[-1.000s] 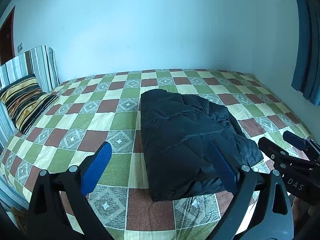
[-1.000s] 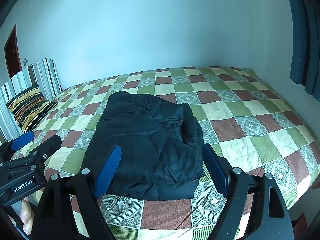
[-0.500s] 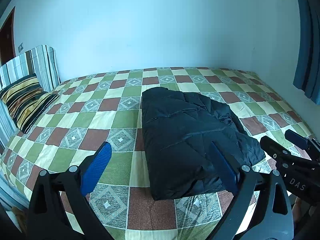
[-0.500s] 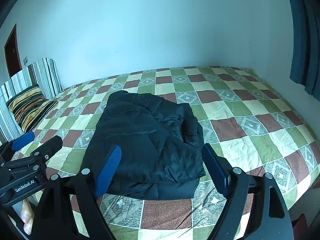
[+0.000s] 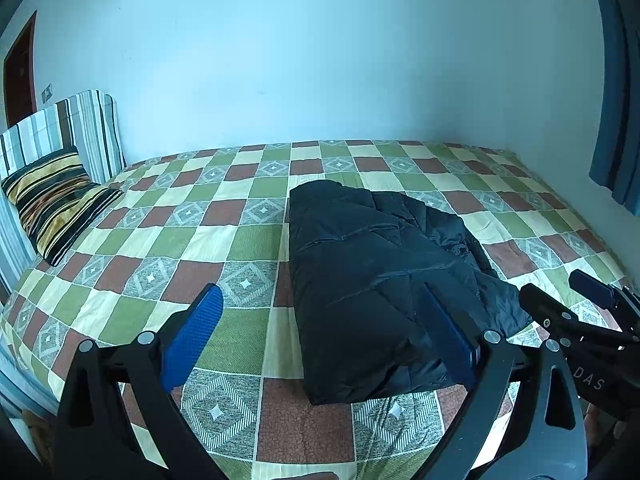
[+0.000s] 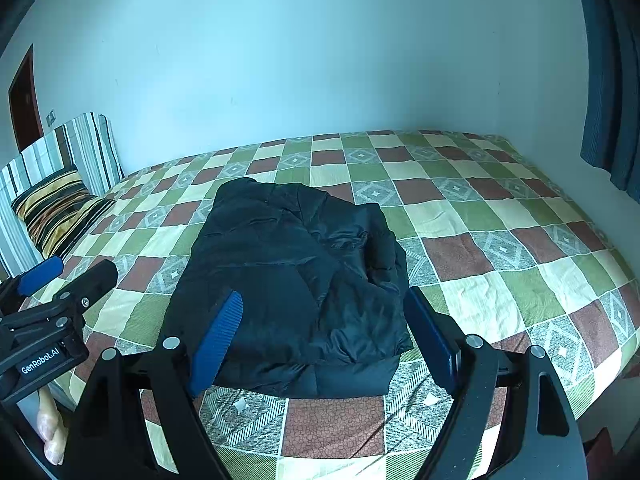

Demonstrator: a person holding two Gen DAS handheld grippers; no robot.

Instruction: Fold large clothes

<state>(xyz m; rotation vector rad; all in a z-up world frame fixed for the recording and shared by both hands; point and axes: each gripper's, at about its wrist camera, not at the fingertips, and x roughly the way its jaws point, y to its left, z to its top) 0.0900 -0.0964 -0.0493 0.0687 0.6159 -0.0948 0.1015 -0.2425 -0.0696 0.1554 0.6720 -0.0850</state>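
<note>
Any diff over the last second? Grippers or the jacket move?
Nothing visibly changed. The folded black jacket lies in the same spot on the checkered bedspread, the left gripper and right gripper hang open above the near edge, empty, and the striped pillow is where it was.

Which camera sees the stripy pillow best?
The left wrist view: the striped pillow appears bigger and clearer, leaning on the striped headboard. The right wrist view shows it smaller, at the left edge.

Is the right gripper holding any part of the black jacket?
No, the right gripper hangs with jaws wide apart, and the folded black jacket lies free on the bed.
</note>
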